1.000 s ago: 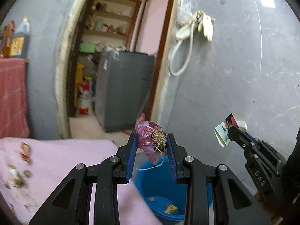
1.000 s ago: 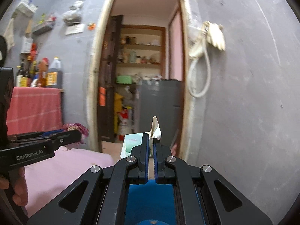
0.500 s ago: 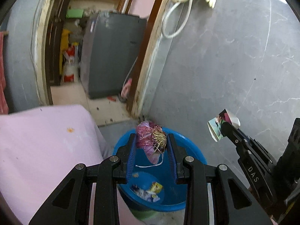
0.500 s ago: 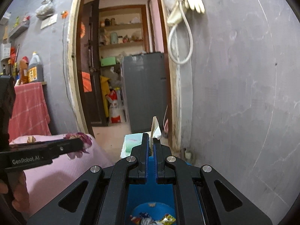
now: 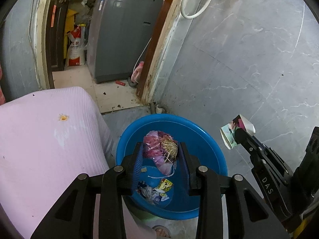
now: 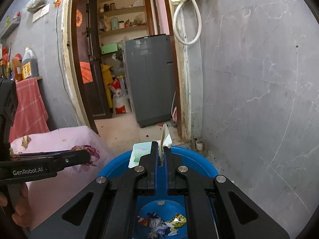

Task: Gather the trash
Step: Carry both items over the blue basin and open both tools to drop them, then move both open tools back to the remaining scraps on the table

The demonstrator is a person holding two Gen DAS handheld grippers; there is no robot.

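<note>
1. The left gripper (image 5: pixel 160 155) was clamped on a crumpled pink plastic bag with a tuft of dry straw-like fibre (image 5: pixel 160 149); both blue pads pressed on the bundle. It was held directly above the round blue plastic basin (image 5: pixel 207 137).
2. The right gripper (image 6: pixel 161 155) was closed on a folded piece of printed paper packaging, white and pale green (image 6: pixel 142 152); the paper stood up between the nearly touching pads. Seen from the left wrist, this gripper was beside the basin's right rim, with the paper off to that side rather than over the bowl.
3. The basin stood on the grey floor, just beside the corner of a pink cloth-covered surface (image 5: pixel 45 139). Several crumpled wrappers (image 6: pixel 161 222) lay at its bottom.
4. A small orange scrap (image 5: pixel 63 117) lay on the pink cloth.
5. A grey appliance cabinet (image 5: pixel 123 33) stood in the doorway behind, well apart from the basin.
6. A person's fingers (image 6: pixel 19 213) were wrapped on the left gripper's handle.
</note>
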